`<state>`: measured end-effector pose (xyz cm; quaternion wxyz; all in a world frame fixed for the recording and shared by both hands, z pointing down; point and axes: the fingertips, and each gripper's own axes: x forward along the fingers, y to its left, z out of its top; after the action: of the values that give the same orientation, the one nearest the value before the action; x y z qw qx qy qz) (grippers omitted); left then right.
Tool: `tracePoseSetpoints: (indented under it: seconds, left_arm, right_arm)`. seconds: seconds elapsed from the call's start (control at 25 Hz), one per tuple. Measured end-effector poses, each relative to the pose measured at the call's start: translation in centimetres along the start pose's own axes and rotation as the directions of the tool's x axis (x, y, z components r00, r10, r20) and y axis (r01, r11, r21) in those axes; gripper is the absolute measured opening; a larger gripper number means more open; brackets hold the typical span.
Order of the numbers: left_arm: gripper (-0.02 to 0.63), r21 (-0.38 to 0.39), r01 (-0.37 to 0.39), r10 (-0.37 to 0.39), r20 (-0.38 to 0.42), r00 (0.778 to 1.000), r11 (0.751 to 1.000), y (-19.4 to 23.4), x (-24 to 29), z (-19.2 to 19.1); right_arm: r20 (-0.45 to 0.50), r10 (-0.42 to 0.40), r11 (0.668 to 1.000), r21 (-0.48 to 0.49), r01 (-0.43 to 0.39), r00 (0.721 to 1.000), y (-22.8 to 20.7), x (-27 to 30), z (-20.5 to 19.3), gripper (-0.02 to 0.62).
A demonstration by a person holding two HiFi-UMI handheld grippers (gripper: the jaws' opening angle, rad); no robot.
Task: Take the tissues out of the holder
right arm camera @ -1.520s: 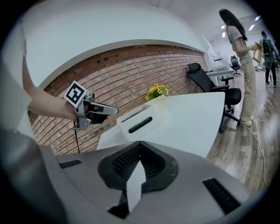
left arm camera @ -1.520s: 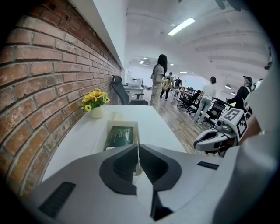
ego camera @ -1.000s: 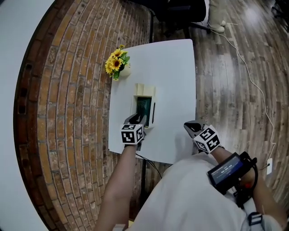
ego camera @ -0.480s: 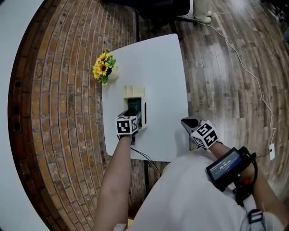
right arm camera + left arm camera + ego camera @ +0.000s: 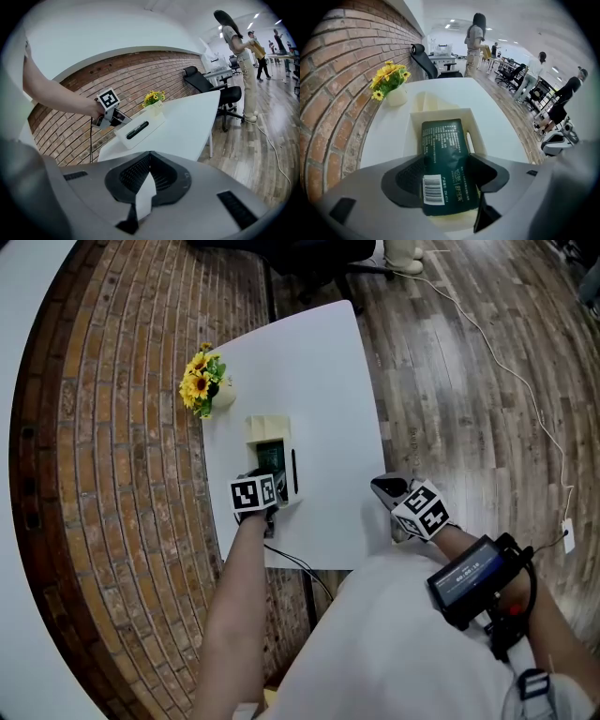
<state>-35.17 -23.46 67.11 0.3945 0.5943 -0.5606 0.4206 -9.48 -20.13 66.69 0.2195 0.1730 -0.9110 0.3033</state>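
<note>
At lower right of the head view, the right claw (image 5: pixel 386 489) hangs by the worktop (image 5: pixel 319 371) edge, tips together. Left of centre, the left claw (image 5: pixel 270 476) has just been opening and stands wide astride the dark green tissue pack (image 5: pixel 440 145), which lies in the cream holder (image 5: pixel 411 131). Sunflowers (image 5: pixel 197 388) stand beyond.

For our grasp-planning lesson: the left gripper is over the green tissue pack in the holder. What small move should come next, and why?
Probably close the left gripper on the tissue pack. Its jaws have just been opening and stand either side of the pack, not pressing it, while the pack lies in the holder.
</note>
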Motion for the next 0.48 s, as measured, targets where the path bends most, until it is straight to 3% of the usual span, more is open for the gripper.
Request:
tracePoseSetpoints:
  seconds: [0.28,0.48]
  left_arm:
    - [0.293,-0.004,0.020,-0.020,0.010,1.000,1.000,0.11,0.28,-0.05]
    - [0.238,0.019,0.006,-0.006,0.020,1.000,1.000,0.03,-0.05,-0.14]
  right_arm:
    - [-0.012,-0.006,1.000,-0.001,0.006,1.000,-0.18,-0.10,-0.28,0.006]
    - [-0.013,-0.003,1.000,-0.005,0.002,1.000,0.18,0.06,-0.24,0.006]
